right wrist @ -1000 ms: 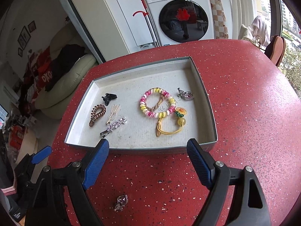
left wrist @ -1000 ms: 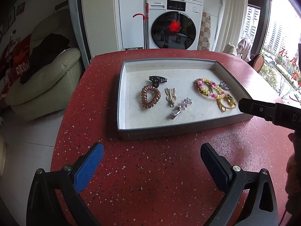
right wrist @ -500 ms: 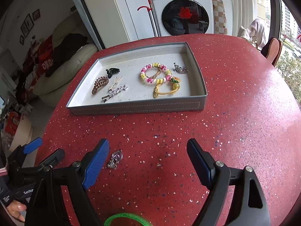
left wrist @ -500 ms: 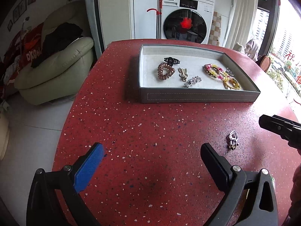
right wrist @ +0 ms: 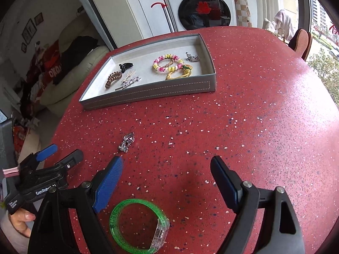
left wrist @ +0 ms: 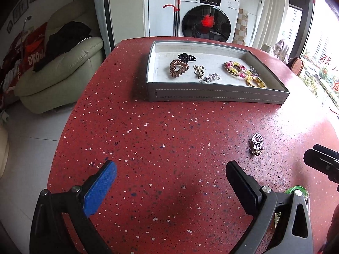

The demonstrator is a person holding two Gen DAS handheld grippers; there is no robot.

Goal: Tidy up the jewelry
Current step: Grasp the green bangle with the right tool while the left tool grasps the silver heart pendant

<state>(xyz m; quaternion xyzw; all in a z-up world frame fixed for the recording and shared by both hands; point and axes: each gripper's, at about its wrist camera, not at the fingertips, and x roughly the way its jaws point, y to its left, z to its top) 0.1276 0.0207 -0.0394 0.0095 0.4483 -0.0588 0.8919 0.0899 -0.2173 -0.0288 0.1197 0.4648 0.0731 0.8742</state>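
Note:
A grey tray (left wrist: 211,94) (right wrist: 152,94) on the red speckled table holds a brown spiral hair tie (left wrist: 179,68), a black claw clip (left wrist: 186,57), hair clips, a pink-and-yellow bead bracelet (right wrist: 167,62) and a yellow hair tie (right wrist: 180,74). Loose on the table lie a small silver heart-shaped clip (left wrist: 256,144) (right wrist: 127,141) and a green translucent bangle (right wrist: 137,224). My left gripper (left wrist: 171,175) is open with nothing between its fingers, left of the silver clip. My right gripper (right wrist: 167,173) is open, and the bangle lies just below its blue left finger.
The round red table (right wrist: 264,116) drops off to a tiled floor on the left. A cream sofa (left wrist: 61,74) stands beyond that edge, and a washing machine (left wrist: 206,21) behind the table. A chair (right wrist: 300,42) sits at the far right rim.
Both grippers have drawn back from the tray toward the table's near side. The silver clip and then the green bangle have come into view. Both grippers stayed open.

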